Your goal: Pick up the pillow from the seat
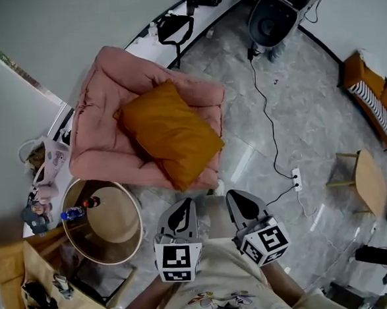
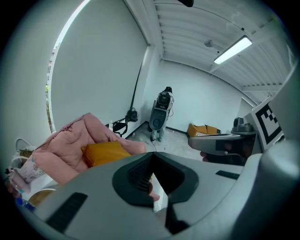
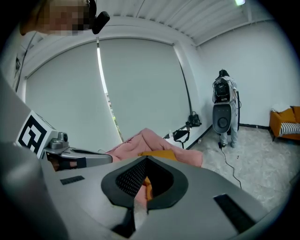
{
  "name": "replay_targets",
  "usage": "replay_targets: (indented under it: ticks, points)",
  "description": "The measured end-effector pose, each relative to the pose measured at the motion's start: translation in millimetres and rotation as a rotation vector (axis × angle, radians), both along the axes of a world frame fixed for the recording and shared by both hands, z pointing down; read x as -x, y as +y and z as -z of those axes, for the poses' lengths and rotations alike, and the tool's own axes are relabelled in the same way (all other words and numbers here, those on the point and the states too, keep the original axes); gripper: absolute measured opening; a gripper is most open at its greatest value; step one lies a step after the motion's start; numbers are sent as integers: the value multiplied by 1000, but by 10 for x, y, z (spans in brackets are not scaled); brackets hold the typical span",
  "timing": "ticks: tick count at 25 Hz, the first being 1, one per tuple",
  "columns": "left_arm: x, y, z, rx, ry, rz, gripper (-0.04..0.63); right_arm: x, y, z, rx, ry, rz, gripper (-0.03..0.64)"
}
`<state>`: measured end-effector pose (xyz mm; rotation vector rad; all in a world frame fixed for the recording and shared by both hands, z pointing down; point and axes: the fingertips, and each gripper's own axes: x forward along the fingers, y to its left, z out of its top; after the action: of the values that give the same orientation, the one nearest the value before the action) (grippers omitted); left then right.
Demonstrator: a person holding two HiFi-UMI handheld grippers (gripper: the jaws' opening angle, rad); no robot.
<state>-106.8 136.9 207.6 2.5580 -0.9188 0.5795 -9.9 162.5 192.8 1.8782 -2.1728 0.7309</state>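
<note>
Mustard-orange fabric marks the pillow (image 1: pixel 169 134), which lies on the pink seat (image 1: pixel 97 98) ahead of both grippers — clear of them and touched by neither. In the head view it sits like a diamond. One corner points toward the grippers and reaches the seat's front edge, the opposite corner lies up toward the backrest, and its longer sides run from upper left to lower right. The left gripper (image 1: pixel 182 209) and the right gripper (image 1: pixel 238 203) are side by side below it in that view, both aimed at the seat. Each pair of jaws is pressed together — nothing between them, nothing held.
</note>
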Motion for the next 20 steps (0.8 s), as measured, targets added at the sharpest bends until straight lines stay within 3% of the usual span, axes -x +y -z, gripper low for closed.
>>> replay_targets:
  ticks: [15, 20]
  points:
    - [-840, -316, -342, 19, -110, -62, 3, -833, -579, -417, 28, -45, 45, 19]
    - [-1022, -455, -661, 74, -150, -37, 3, -1043, -736, -733, 76, -59, 72, 20]
